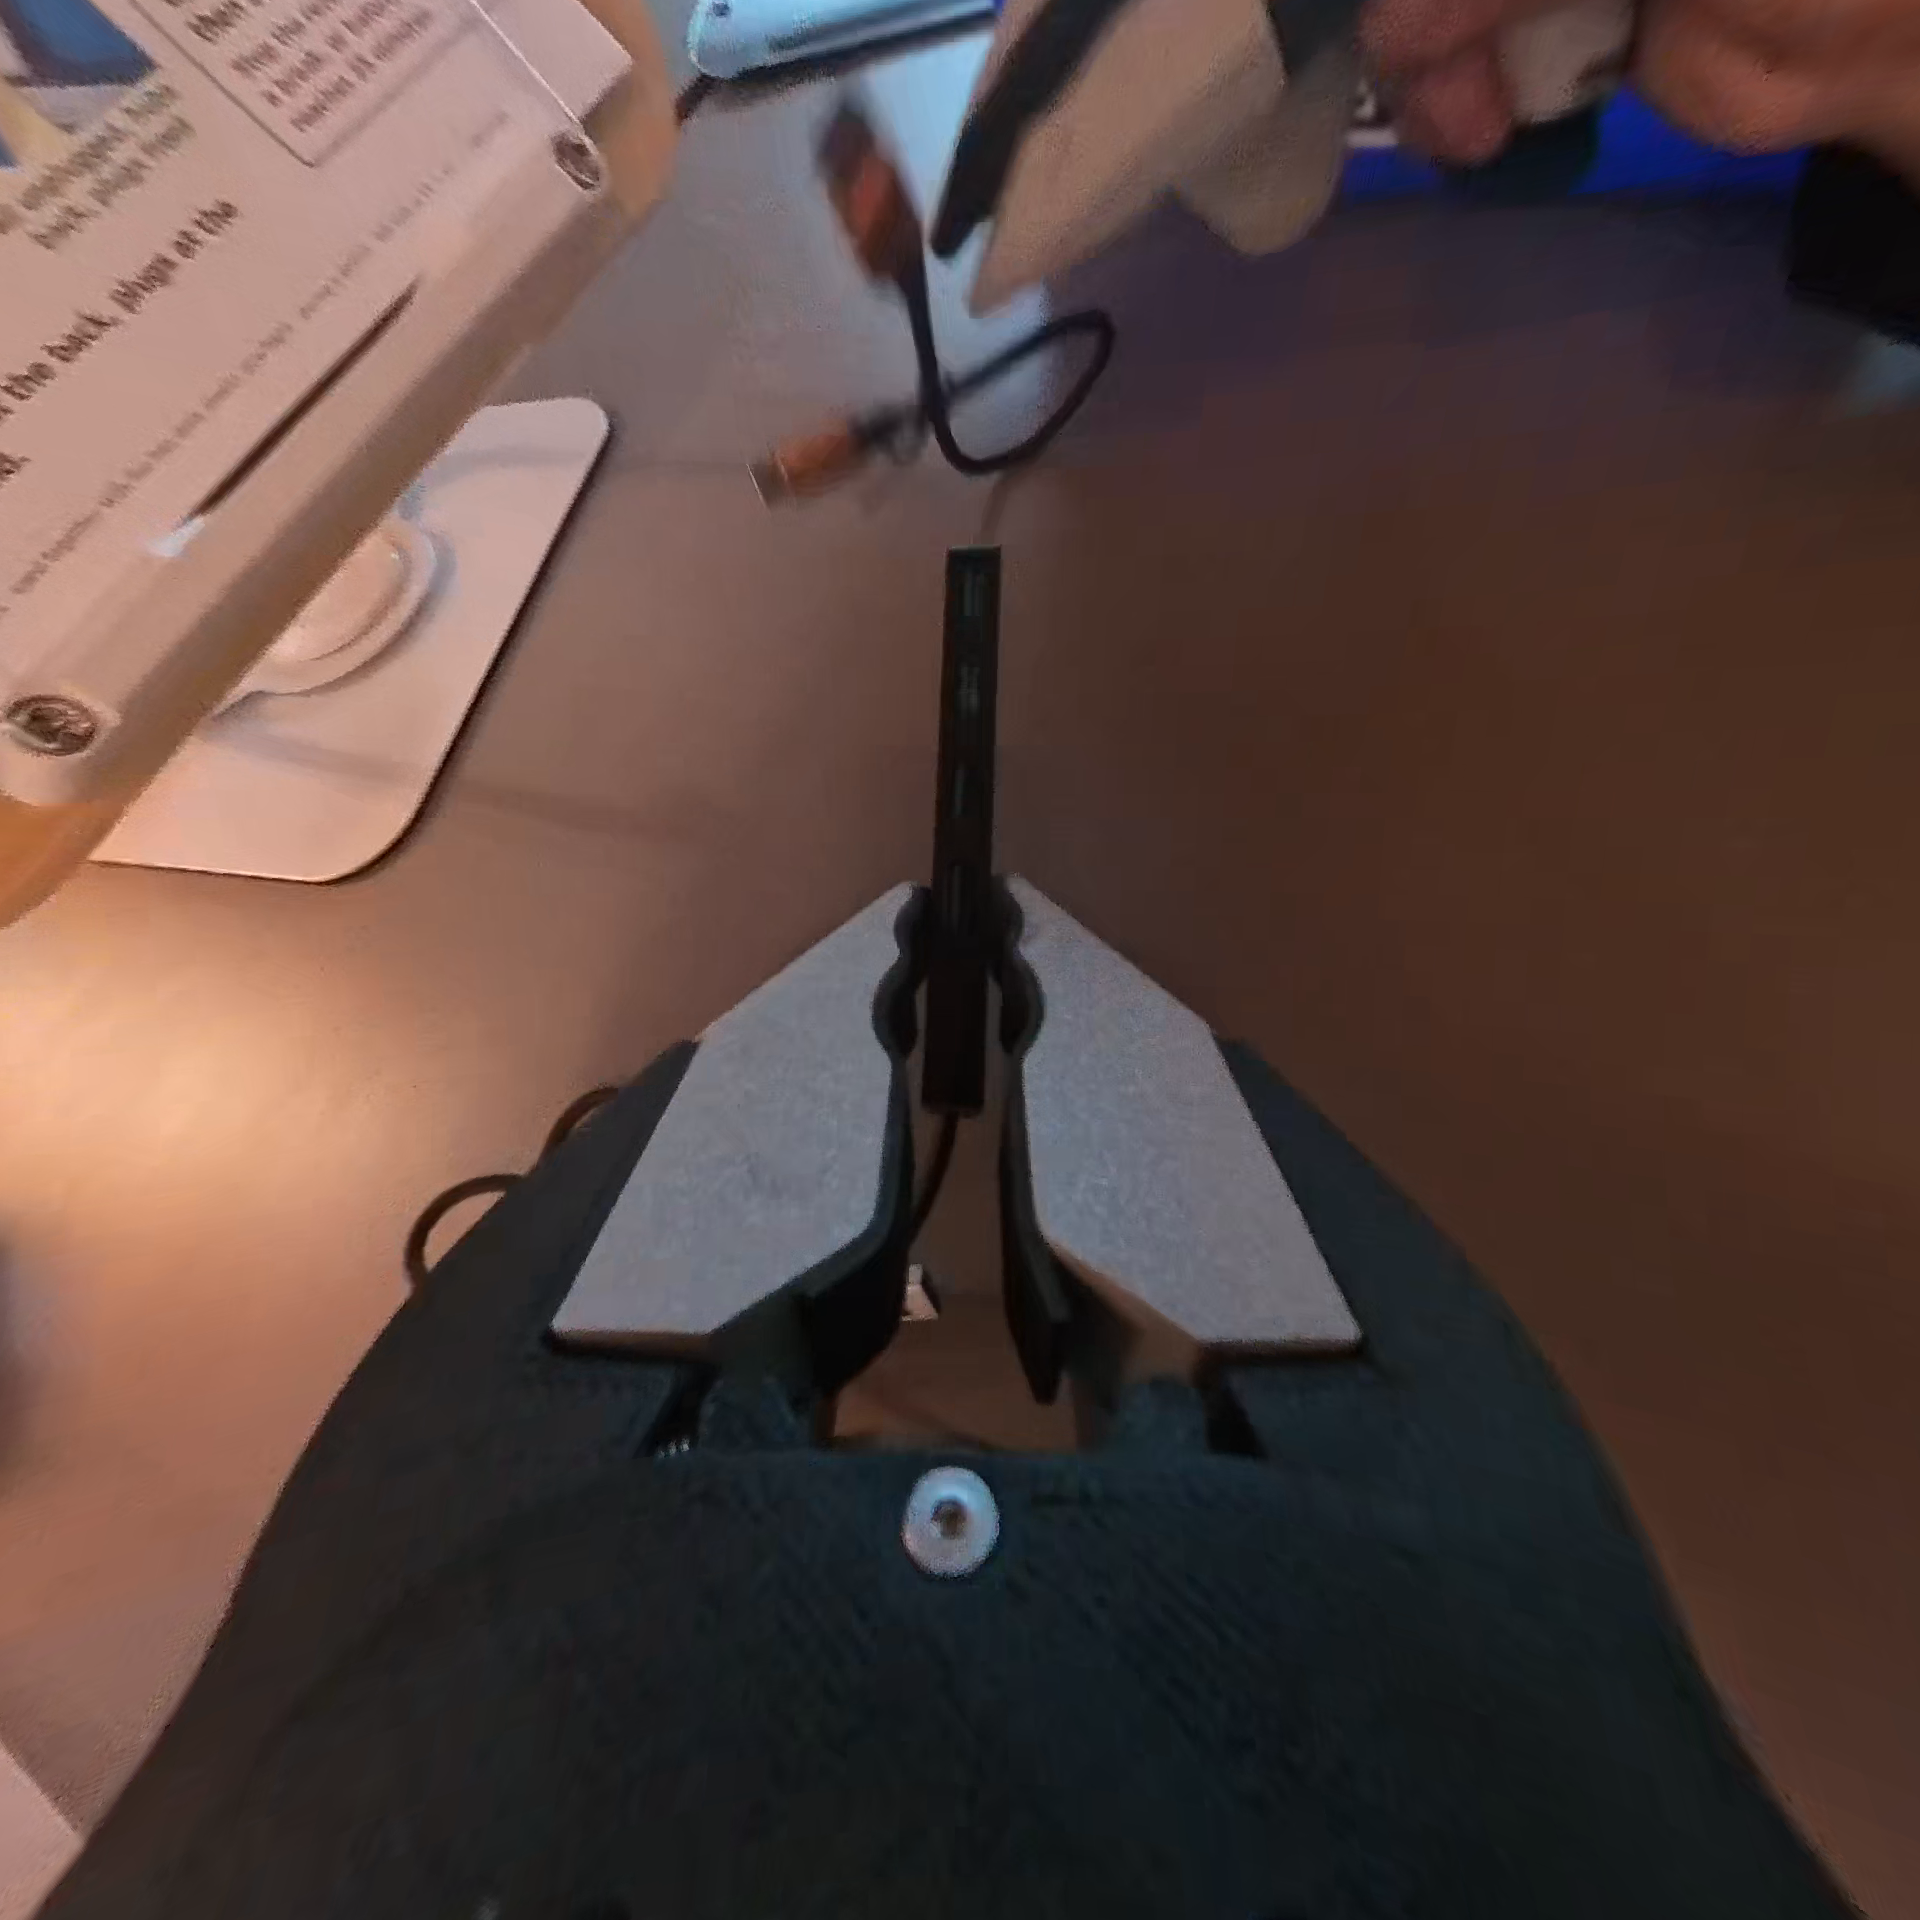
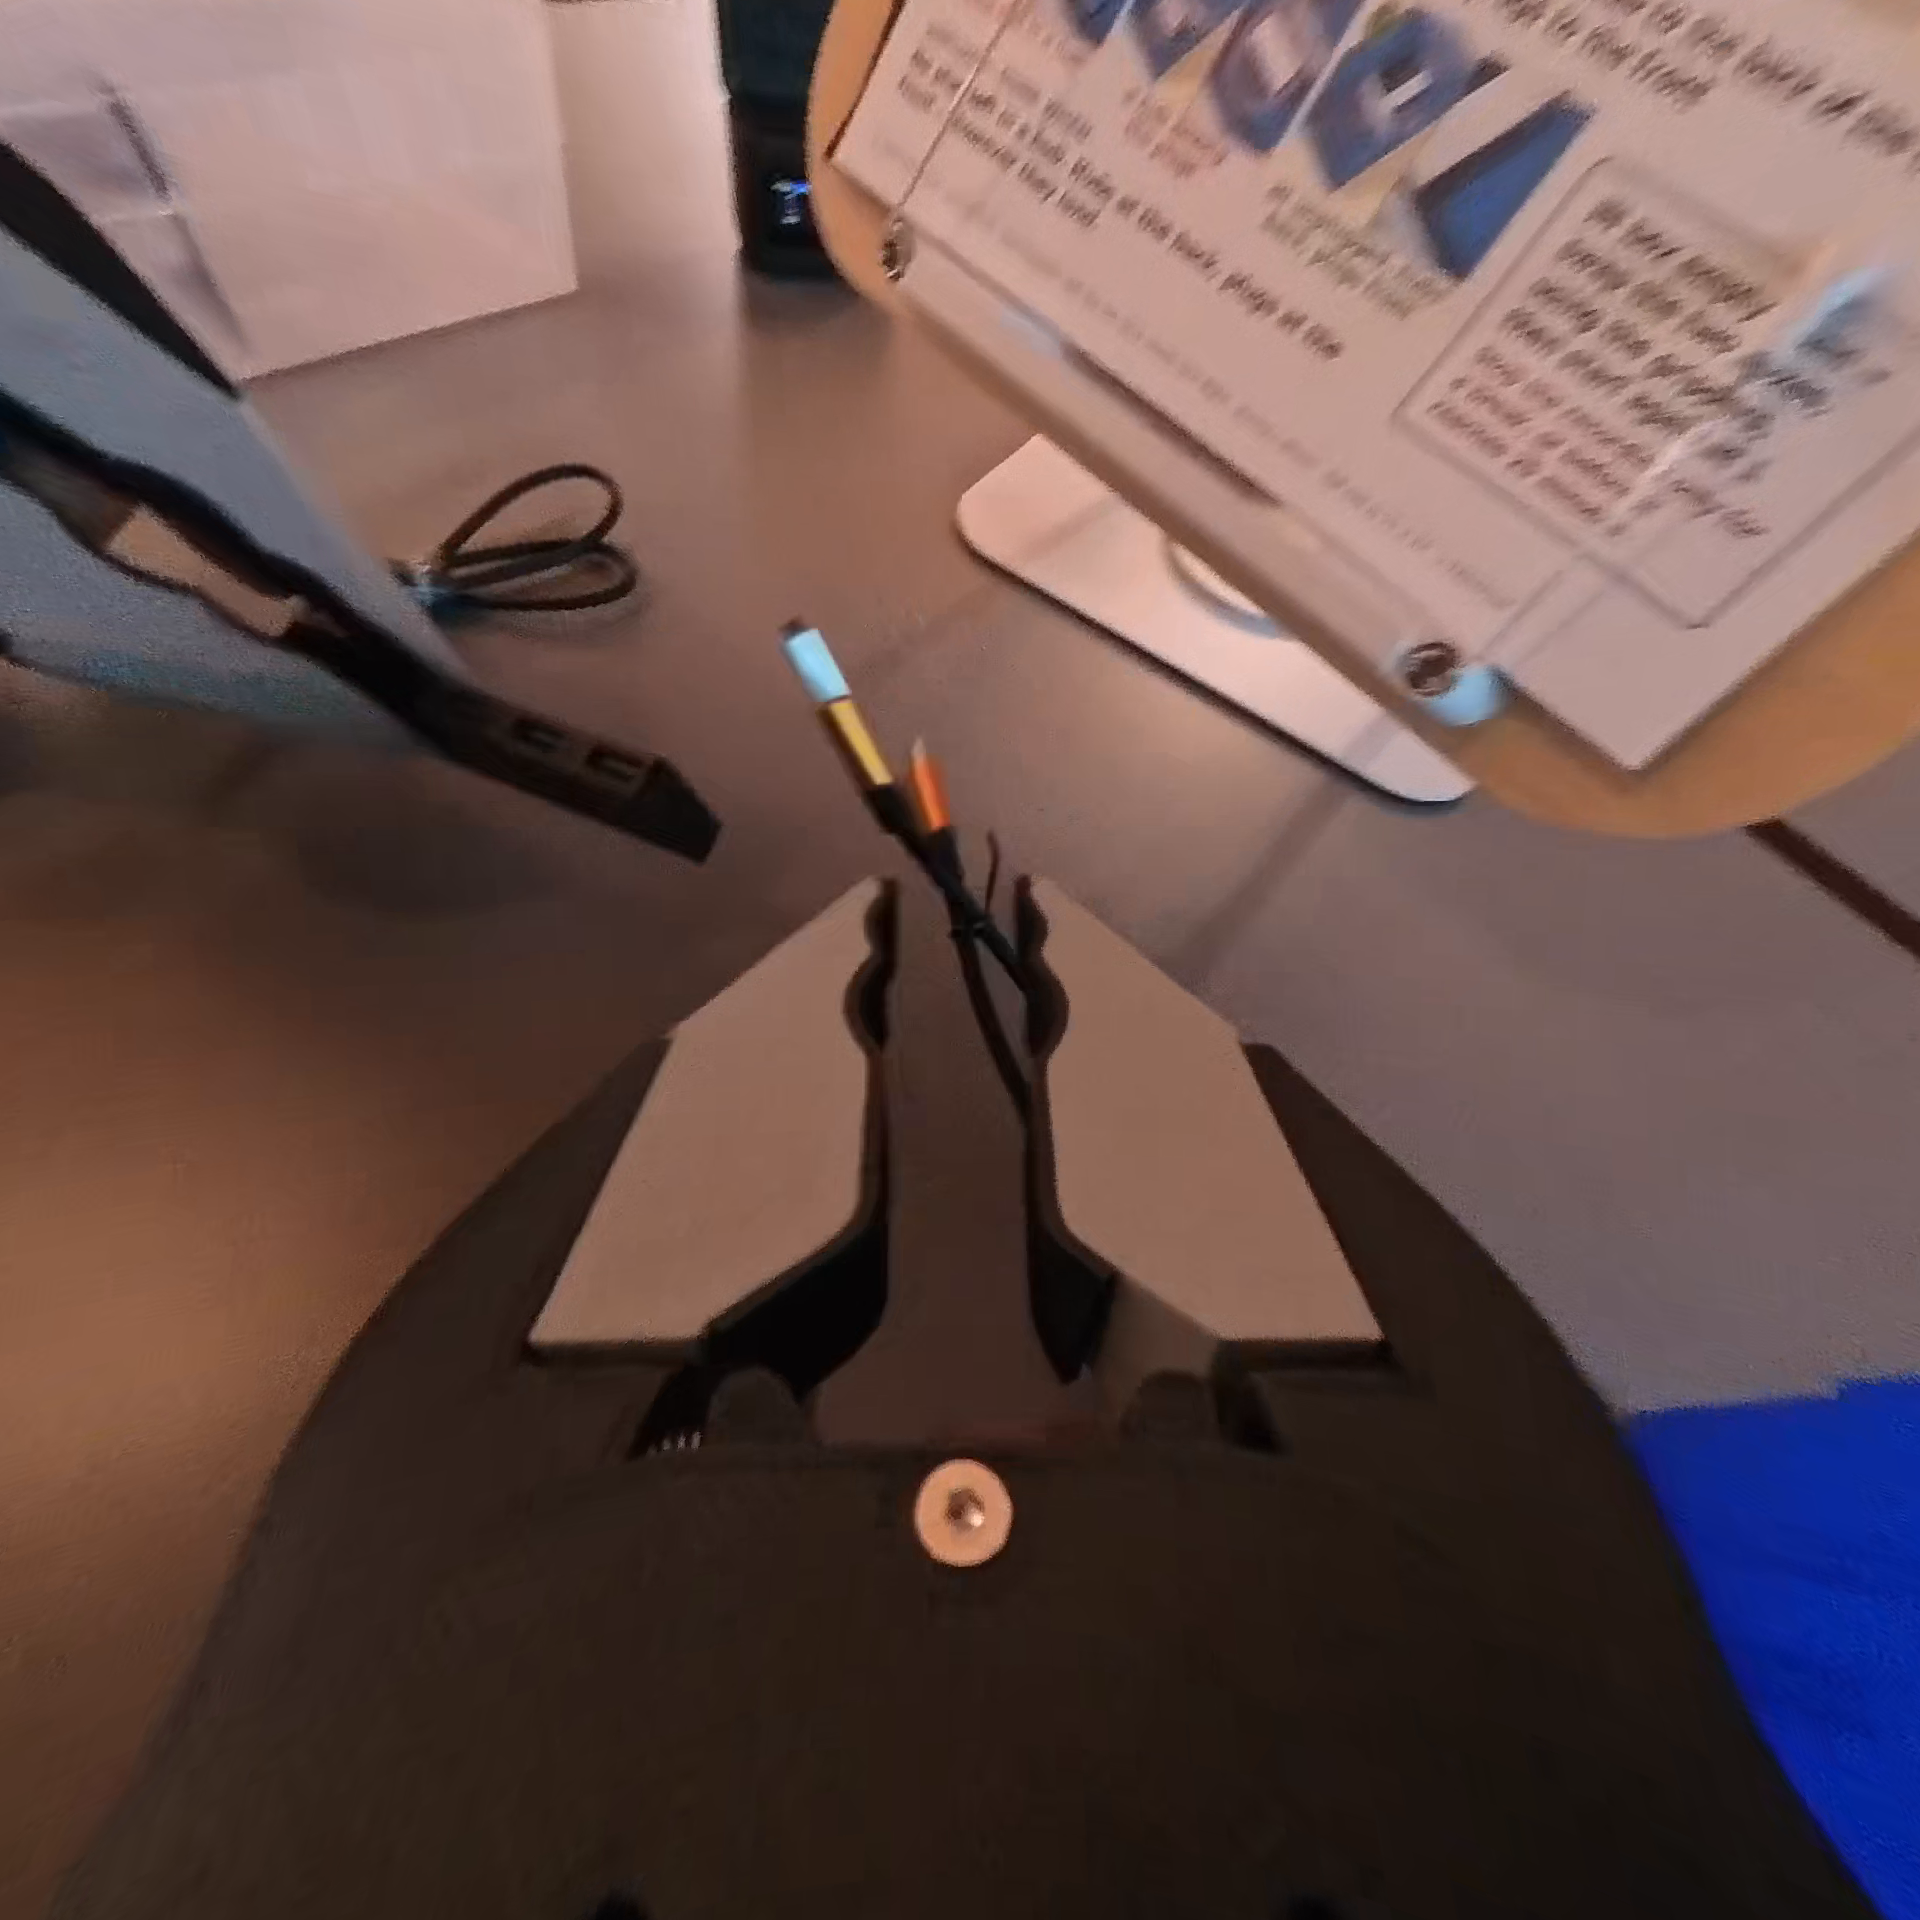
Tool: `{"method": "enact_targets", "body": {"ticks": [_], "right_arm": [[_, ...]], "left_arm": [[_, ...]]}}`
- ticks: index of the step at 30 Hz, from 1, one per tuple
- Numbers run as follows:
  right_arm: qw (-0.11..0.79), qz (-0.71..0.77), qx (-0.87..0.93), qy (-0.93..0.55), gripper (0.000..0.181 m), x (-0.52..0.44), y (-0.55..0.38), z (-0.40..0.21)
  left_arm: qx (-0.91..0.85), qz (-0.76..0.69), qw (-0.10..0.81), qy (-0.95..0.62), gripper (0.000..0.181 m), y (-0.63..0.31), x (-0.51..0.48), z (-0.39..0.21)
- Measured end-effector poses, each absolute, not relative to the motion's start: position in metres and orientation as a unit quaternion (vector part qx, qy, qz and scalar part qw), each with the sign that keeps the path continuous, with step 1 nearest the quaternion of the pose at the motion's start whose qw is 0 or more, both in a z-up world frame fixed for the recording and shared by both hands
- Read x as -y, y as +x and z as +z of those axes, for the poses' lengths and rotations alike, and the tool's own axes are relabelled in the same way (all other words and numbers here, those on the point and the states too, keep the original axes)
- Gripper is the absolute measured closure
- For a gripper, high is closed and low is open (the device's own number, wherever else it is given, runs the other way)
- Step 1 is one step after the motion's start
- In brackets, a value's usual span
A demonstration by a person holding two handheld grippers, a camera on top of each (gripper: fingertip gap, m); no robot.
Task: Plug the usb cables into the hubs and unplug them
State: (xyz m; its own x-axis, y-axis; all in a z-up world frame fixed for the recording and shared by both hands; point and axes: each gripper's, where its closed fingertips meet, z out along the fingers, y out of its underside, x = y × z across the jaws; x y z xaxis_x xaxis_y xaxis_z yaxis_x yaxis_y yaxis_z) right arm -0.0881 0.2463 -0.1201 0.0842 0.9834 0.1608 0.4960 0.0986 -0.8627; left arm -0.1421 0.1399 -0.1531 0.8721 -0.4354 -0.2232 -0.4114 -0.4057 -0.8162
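1. Only the left wrist view shows the left gripper (image 1: 958,914) clamped on the slim black hub (image 1: 968,727), held edge-on above the table (image 1: 1455,935).
2. Meanwhile the right wrist view shows the hub's ports (image 2: 613,769); the right gripper (image 2: 954,914), jaws slightly apart, has the cable (image 2: 987,966) with two plugs (image 2: 831,696) between its fingers; whether it pinches the cable I cannot tell.

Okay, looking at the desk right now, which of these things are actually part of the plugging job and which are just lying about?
Part of the job:
- black USB hub, clamped in the left gripper
- USB cable with gold plugs, lying between the right gripper's open jaws

Just lying about:
- printed instruction board on its white stand
- coiled black cable on the table, not in use now
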Motion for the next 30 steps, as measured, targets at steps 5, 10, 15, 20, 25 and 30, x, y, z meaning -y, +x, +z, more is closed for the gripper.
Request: {"method": "enact_targets", "body": {"ticks": [5,10,15,20,25,30], "right_arm": [[0.388,0.36,0.661,-0.532,0.141,-0.204,-0.1,-0.114],[0.37,0.359,0.742,-0.429,0.126,-0.154,-0.104,-0.123],[0.391,0.304,0.788,-0.365,0.169,-0.141,-0.101,-0.135],[0.421,0.319,0.782,-0.33,0.173,-0.139,-0.097,-0.119],[0.447,0.338,0.771,-0.304,0.175,-0.139,-0.094,-0.108],[0.417,0.342,0.795,-0.28,0.174,-0.127,-0.089,-0.12]], "left_arm": [[-0.262,0.011,0.512,-0.818,0.173,-0.146,-0.141,-0.143],[-0.339,0.012,0.525,-0.781,0.173,-0.123,-0.133,-0.139],[-0.37,-0.006,0.53,-0.763,0.172,-0.11,-0.126,-0.137],[-0.324,-0.05,0.565,-0.757,0.166,-0.115,-0.126,-0.119],[-0.308,-0.02,0.54,-0.783,0.13,-0.131,-0.132,-0.136],[-0.353,-0.014,0.55,-0.757,0.162,-0.111,-0.128,-0.137]]}}
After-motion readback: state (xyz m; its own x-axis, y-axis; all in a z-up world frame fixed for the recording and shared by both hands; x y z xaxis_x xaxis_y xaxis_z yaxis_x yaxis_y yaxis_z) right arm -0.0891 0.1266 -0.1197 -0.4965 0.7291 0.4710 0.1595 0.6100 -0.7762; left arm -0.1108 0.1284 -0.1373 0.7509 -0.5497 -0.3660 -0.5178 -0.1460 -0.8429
